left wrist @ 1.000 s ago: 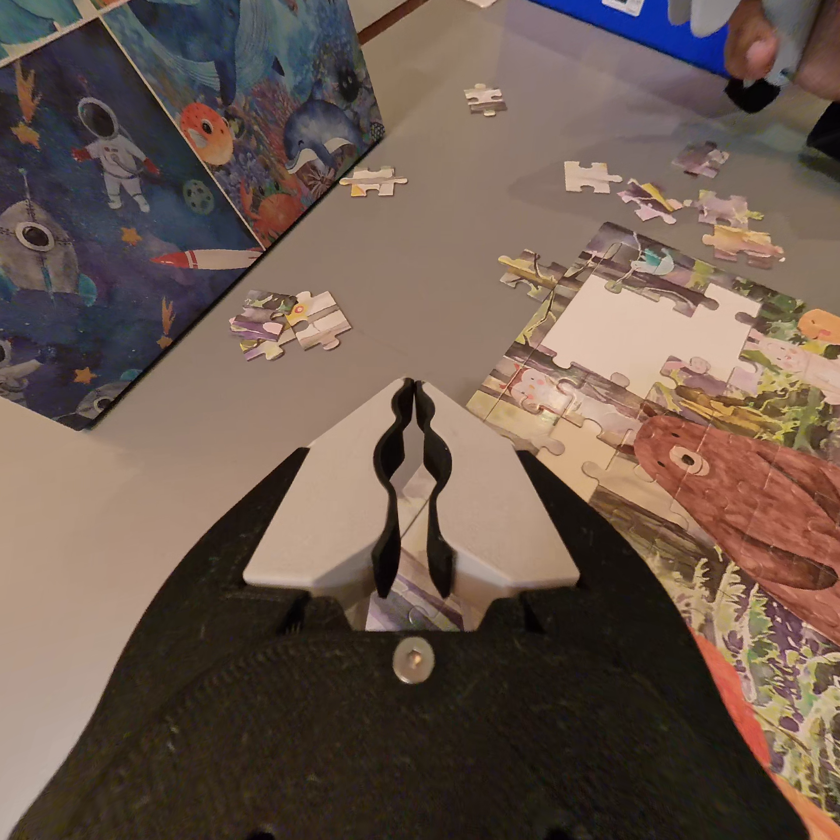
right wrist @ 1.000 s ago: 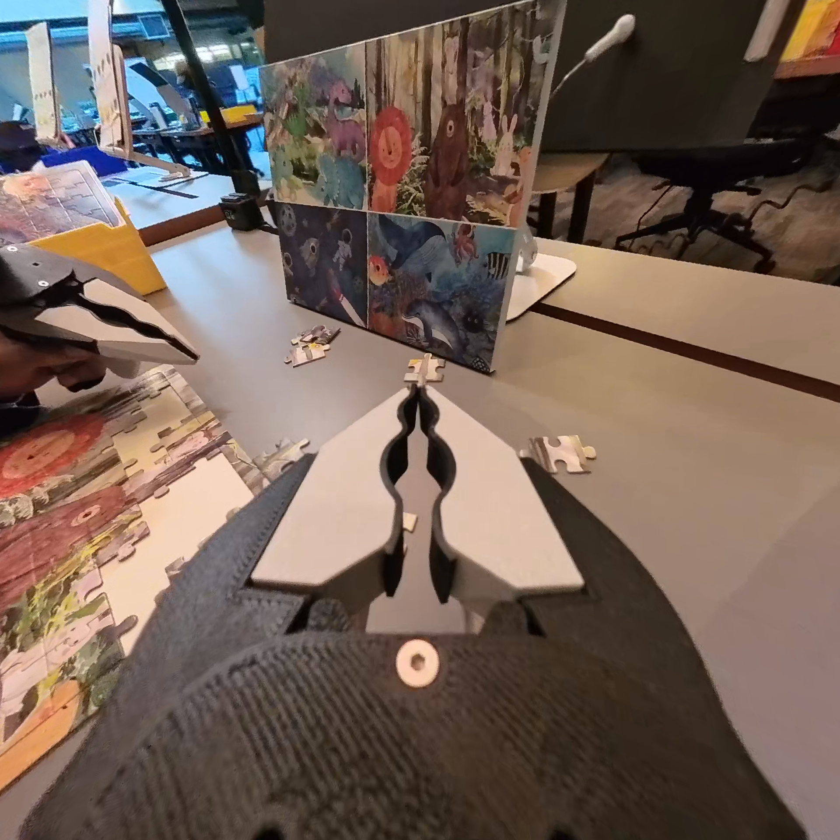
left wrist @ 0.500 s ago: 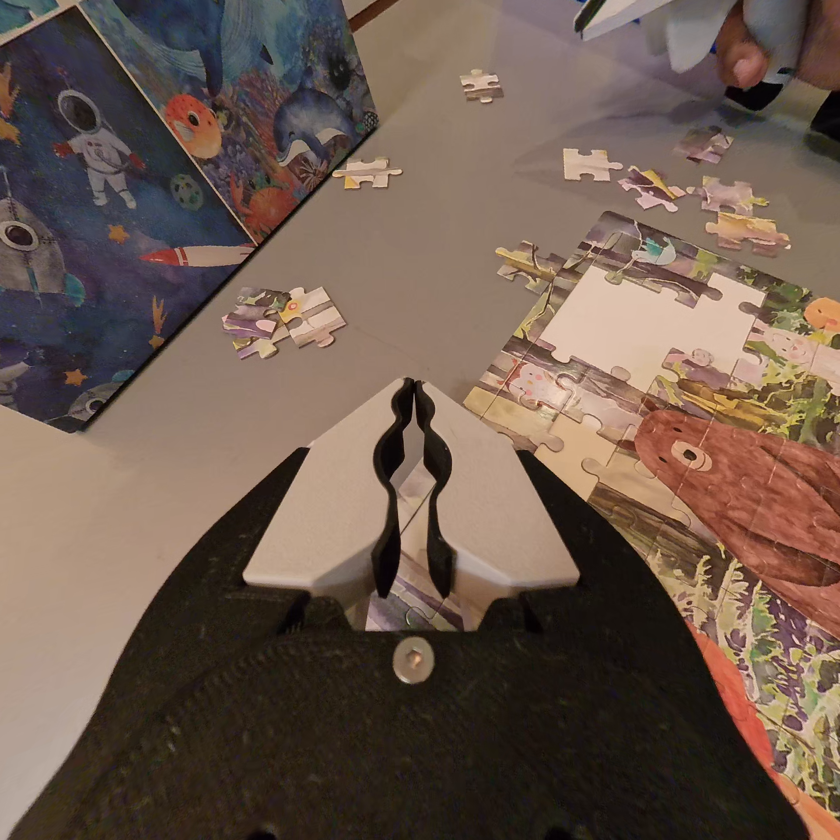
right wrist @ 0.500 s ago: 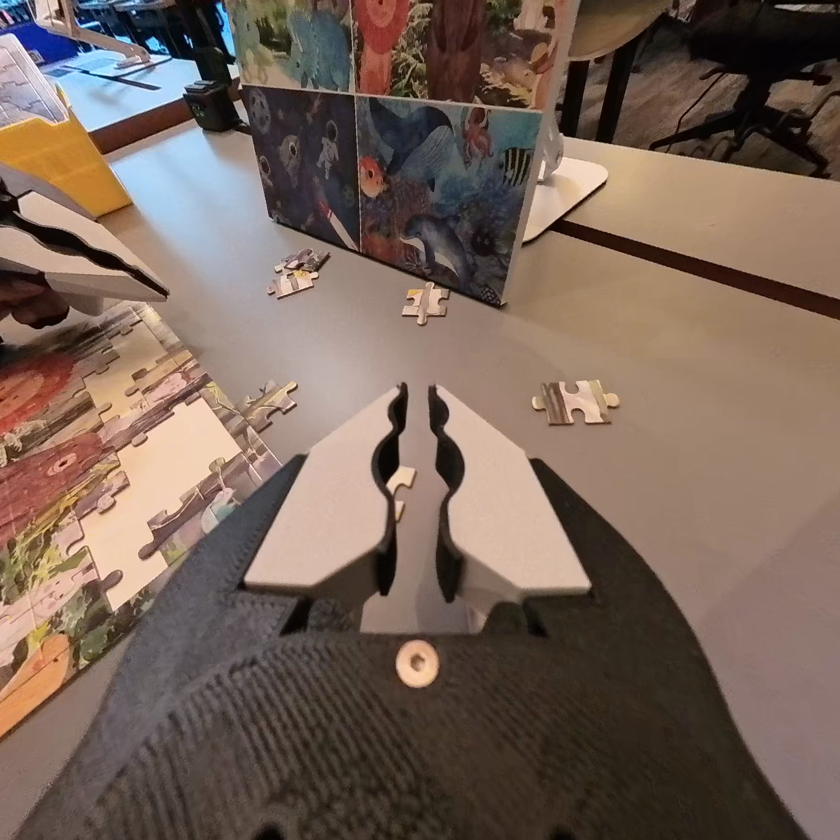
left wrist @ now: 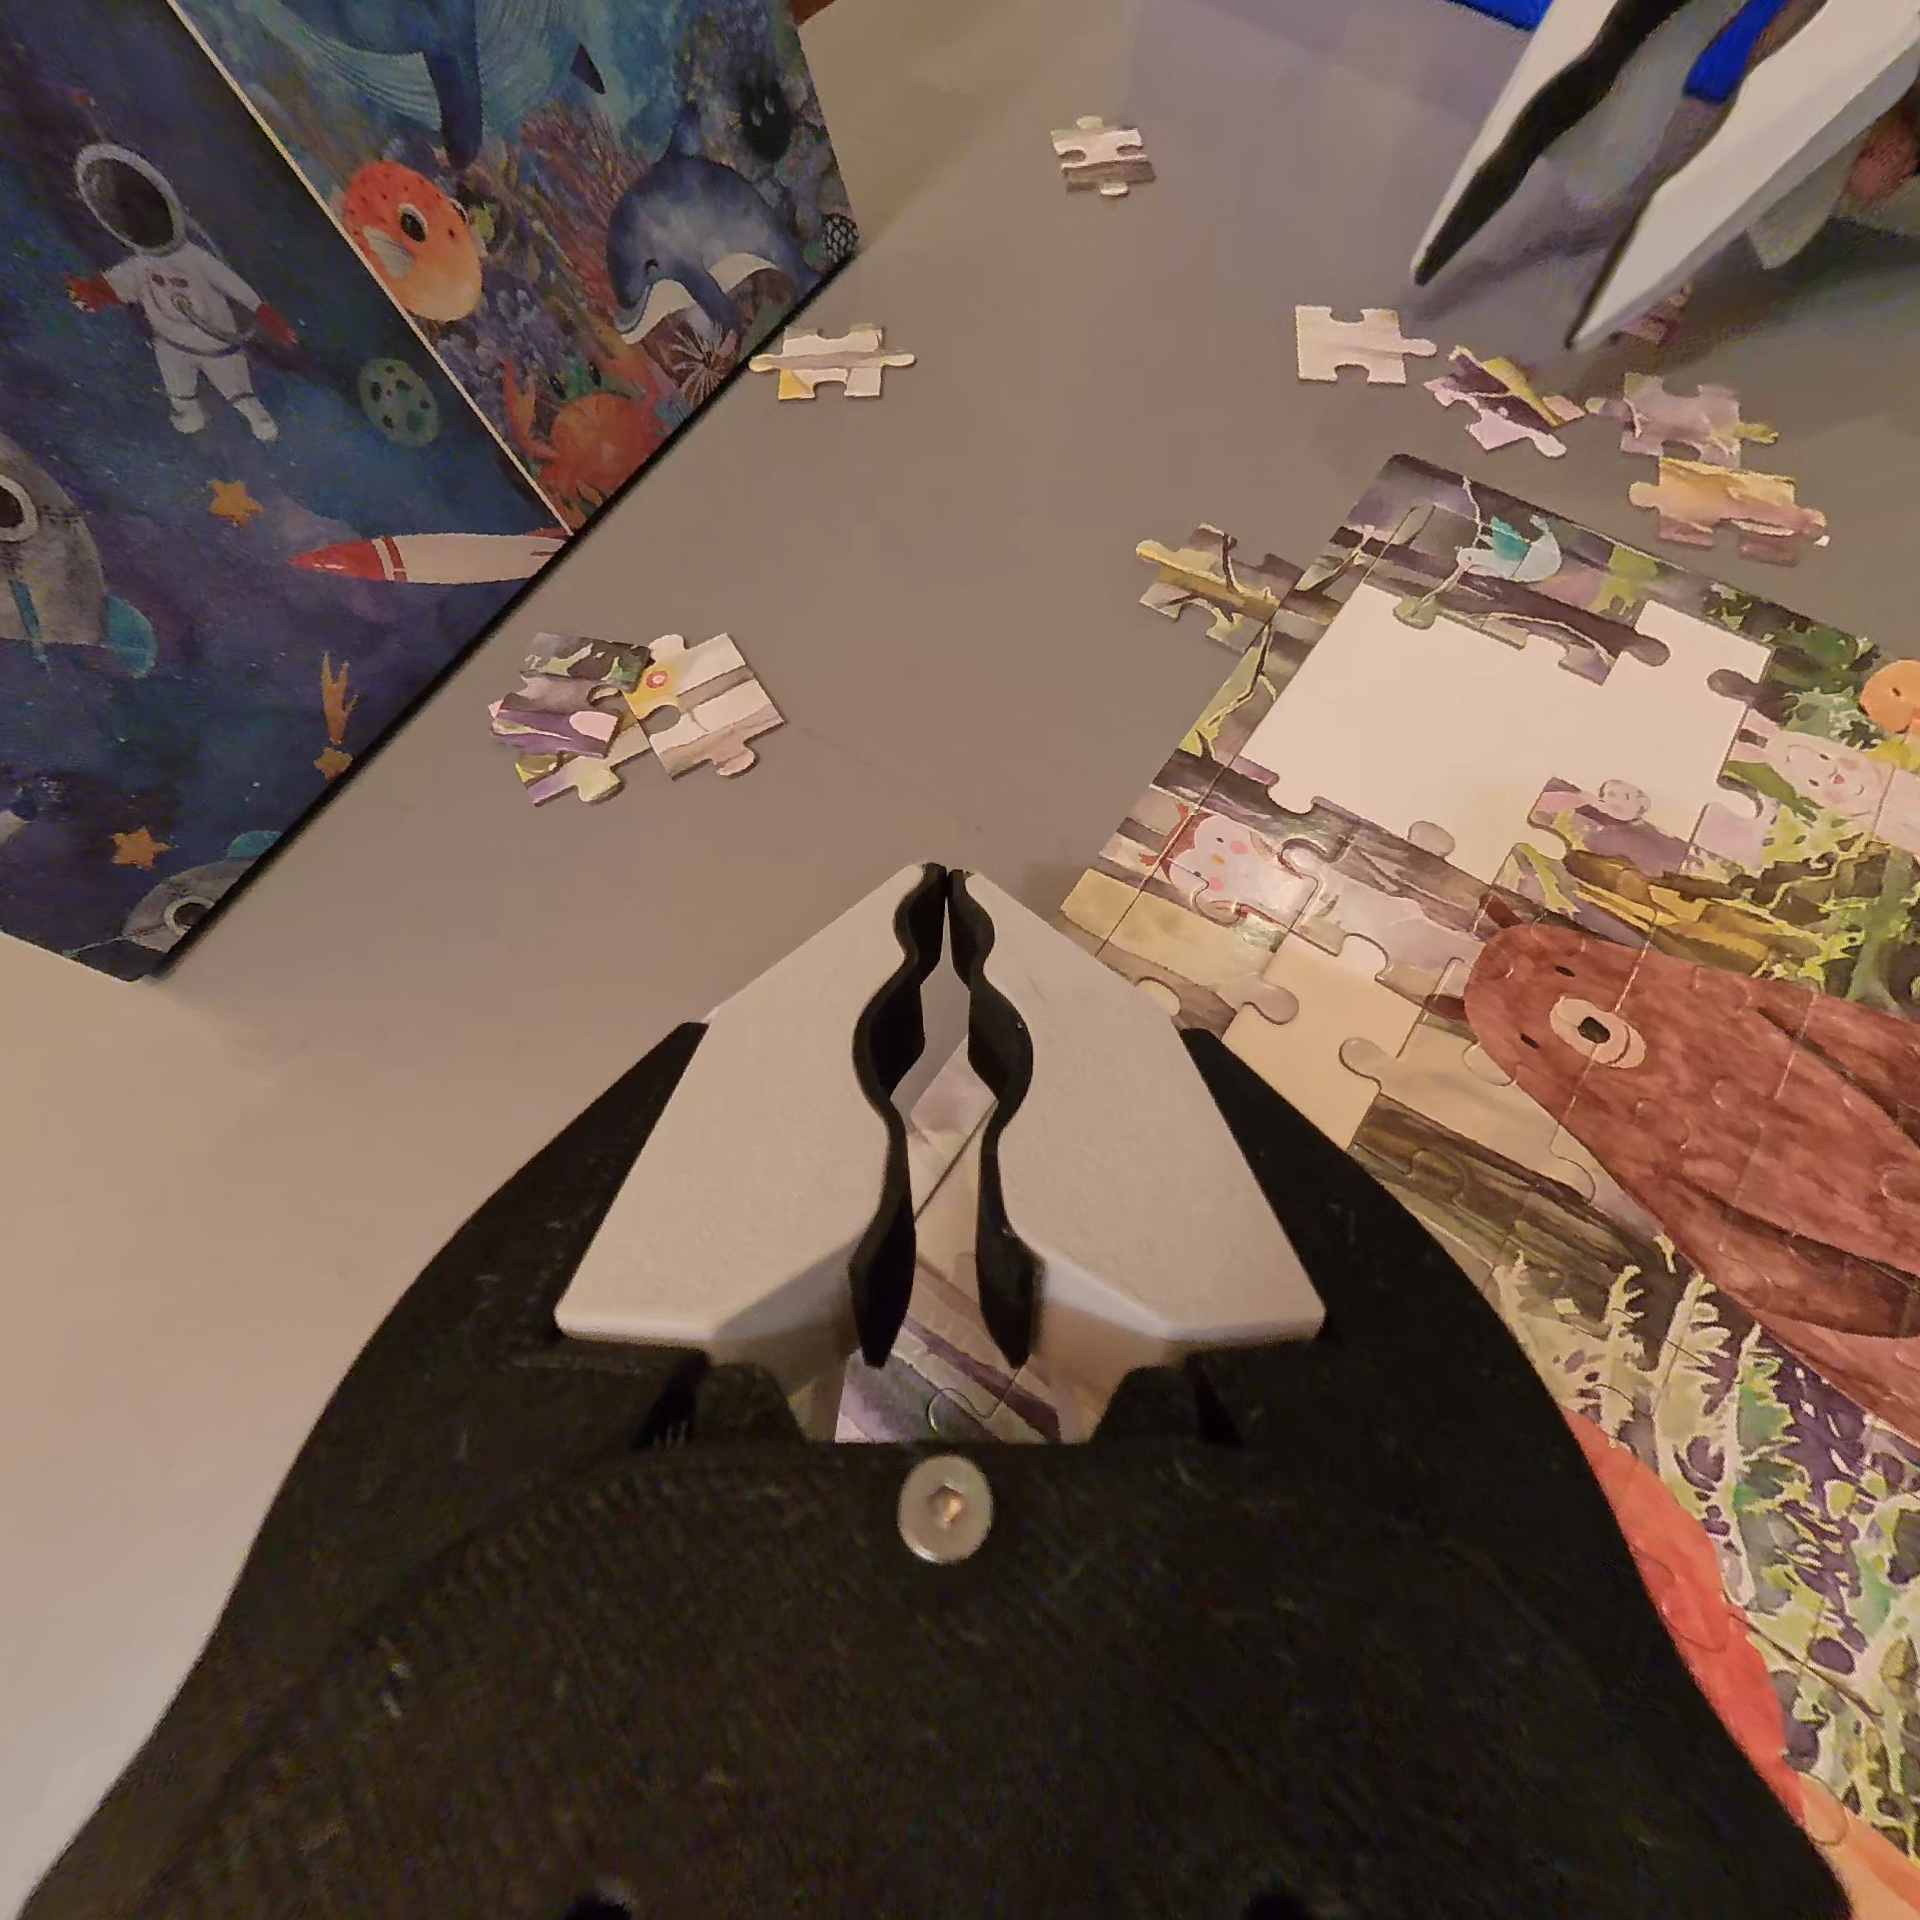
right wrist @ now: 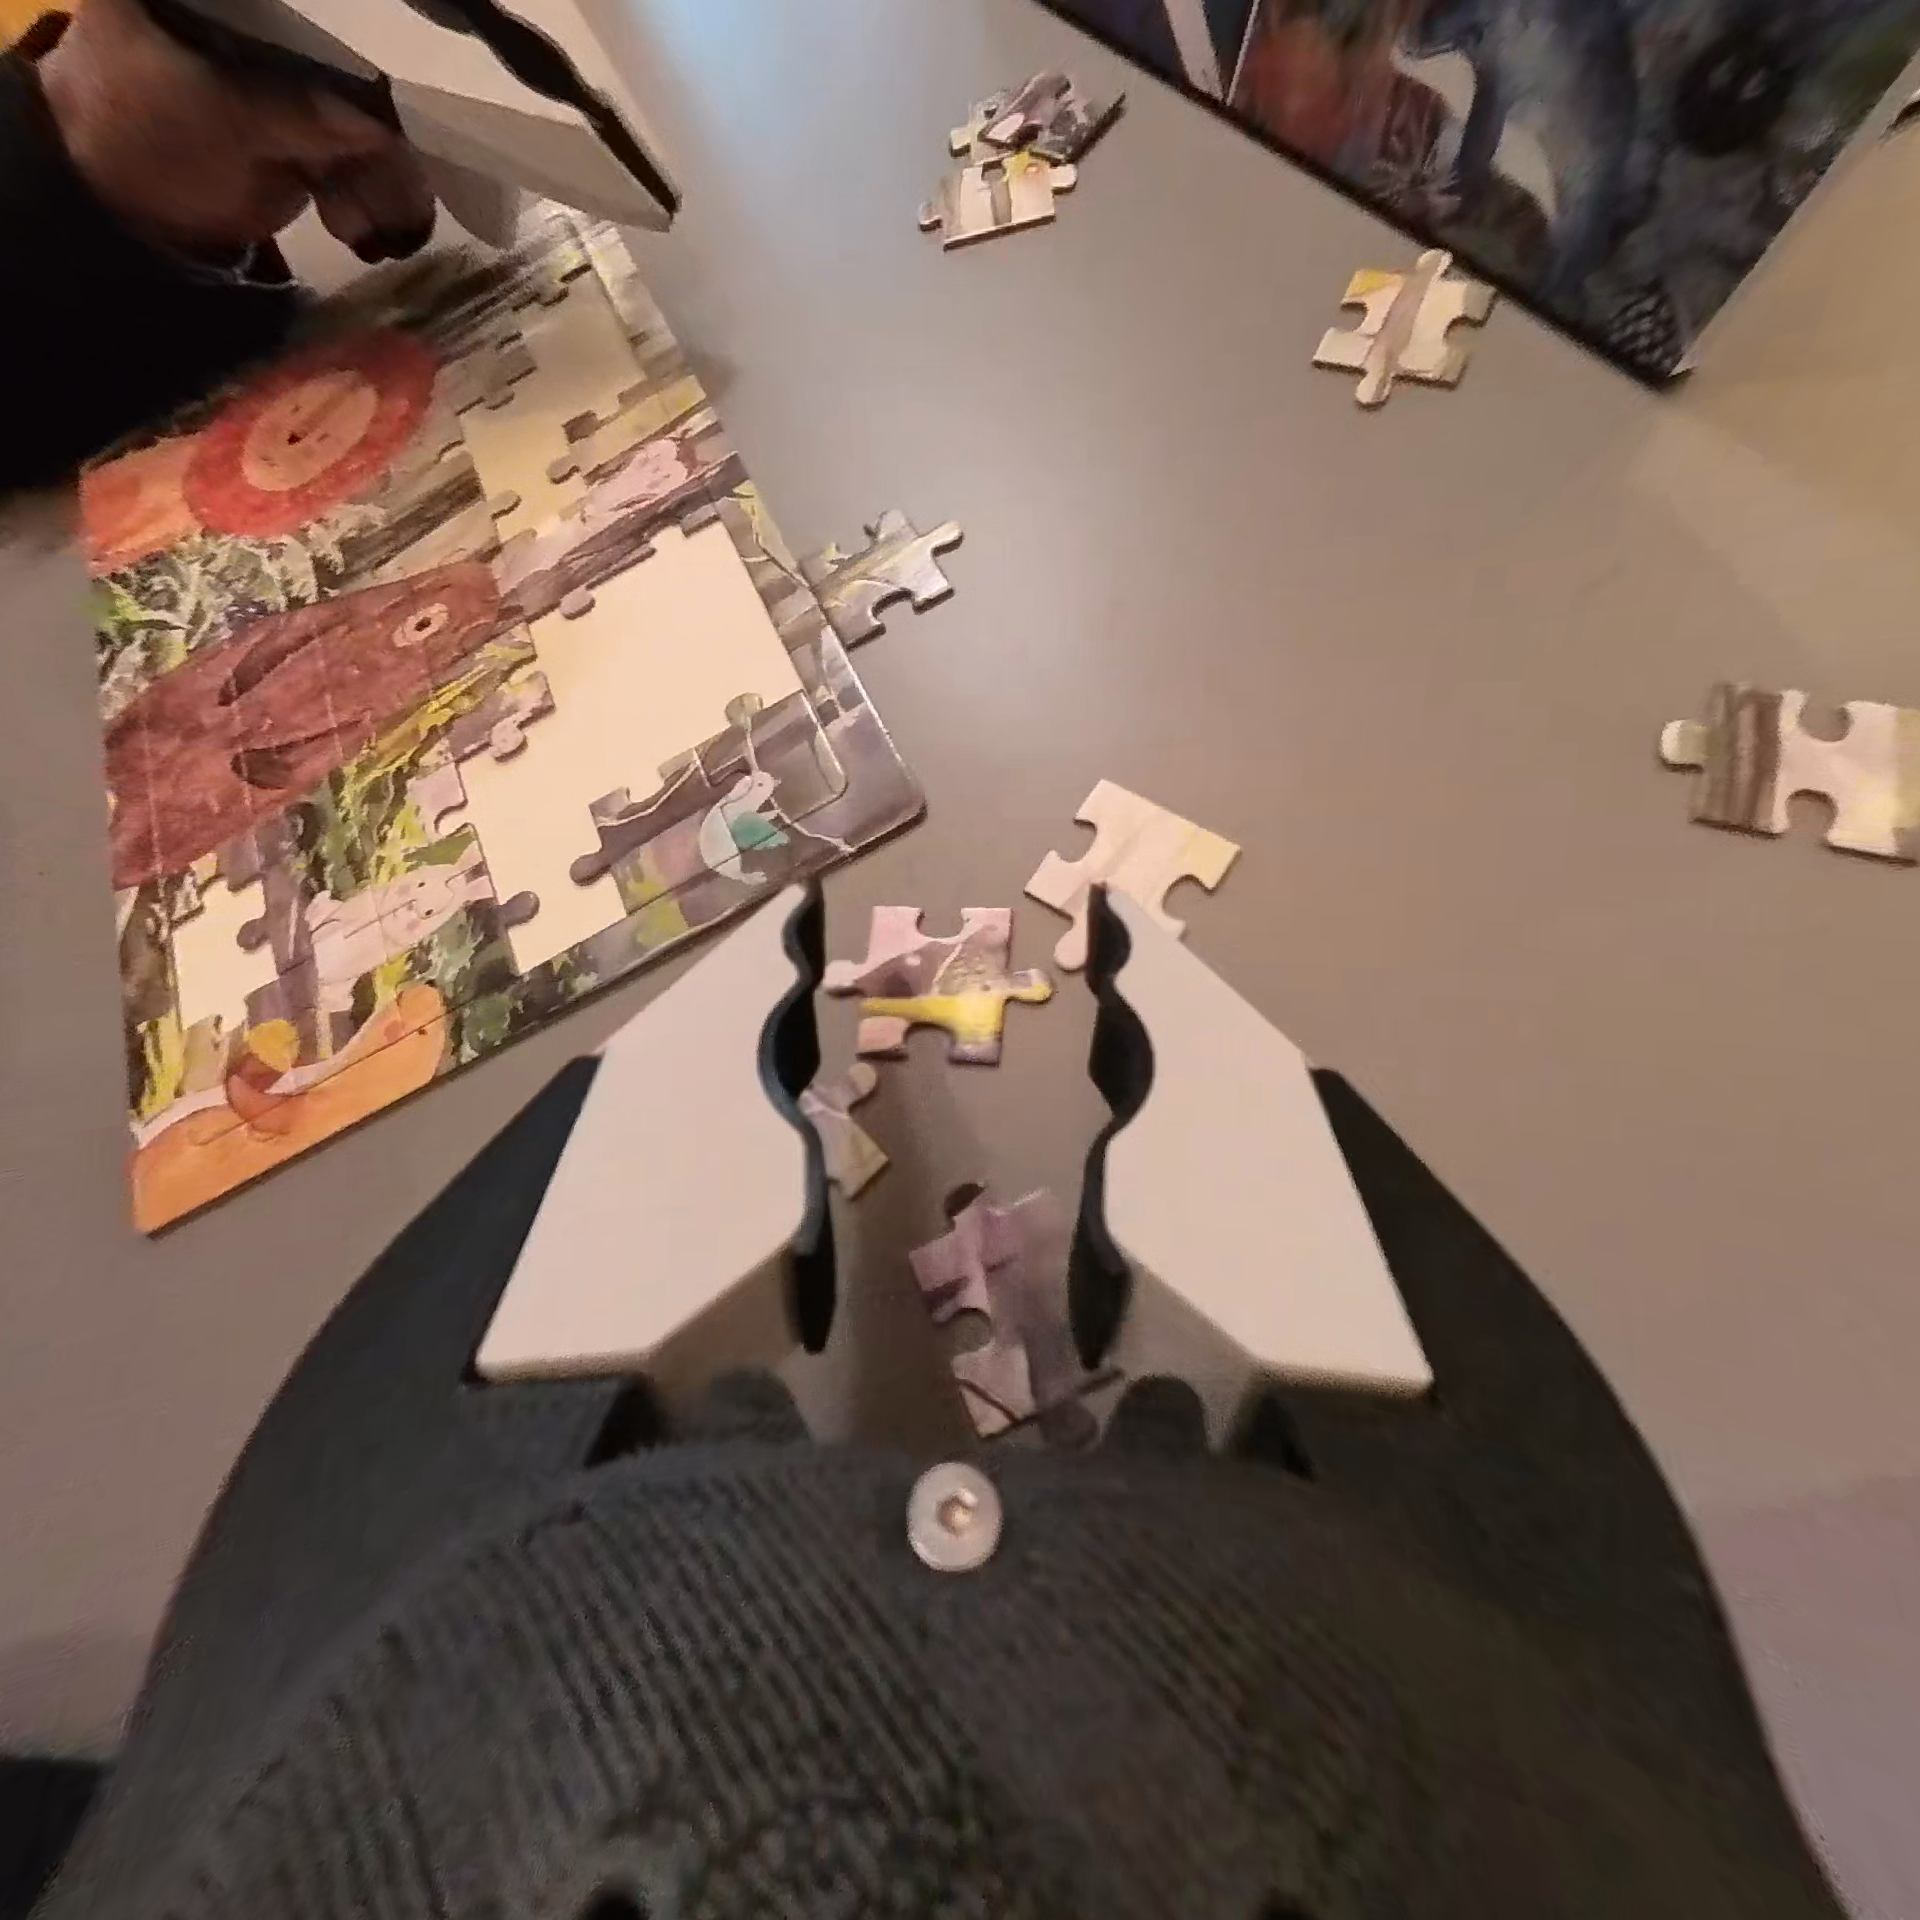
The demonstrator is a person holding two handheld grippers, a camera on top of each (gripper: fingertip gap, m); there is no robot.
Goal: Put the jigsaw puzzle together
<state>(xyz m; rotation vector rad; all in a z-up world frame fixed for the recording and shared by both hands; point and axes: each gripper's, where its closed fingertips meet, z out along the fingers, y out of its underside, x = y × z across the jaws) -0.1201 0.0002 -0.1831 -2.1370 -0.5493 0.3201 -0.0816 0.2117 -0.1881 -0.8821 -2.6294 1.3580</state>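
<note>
The part-built animal jigsaw (left wrist: 1621,1049) lies on the grey table, with a bare white gap (left wrist: 1455,717) near its far corner; it also shows in the right wrist view (right wrist: 312,675). My left gripper (left wrist: 948,875) is shut and empty above the puzzle's near corner. My right gripper (right wrist: 953,899) is open, pointing down over loose pieces. A purple and yellow piece (right wrist: 935,982) lies between its fingertips, a pale piece (right wrist: 1138,862) by the right tip and a purple piece (right wrist: 997,1299) farther back. The right gripper also shows in the left wrist view (left wrist: 1504,307).
A picture box (left wrist: 312,364) stands at the left, seen also in the right wrist view (right wrist: 1558,135). Loose pieces lie around: a small cluster (left wrist: 634,717), single pieces (left wrist: 831,358) (left wrist: 1101,154), and one (left wrist: 1205,582) against the puzzle's edge. A hand (right wrist: 208,156) holds the left gripper. My right fingertips sit around 20 cm from my left ones. My left tips are roughly 12 cm from the part-built animal jigsaw (left wrist: 1621,1049). It is also in sight in the right wrist view (right wrist: 402,628).
My right gripper has tipped down over the loose pieces by the puzzle's far corner and opened wide. My left gripper has stayed shut and barely moved.
</note>
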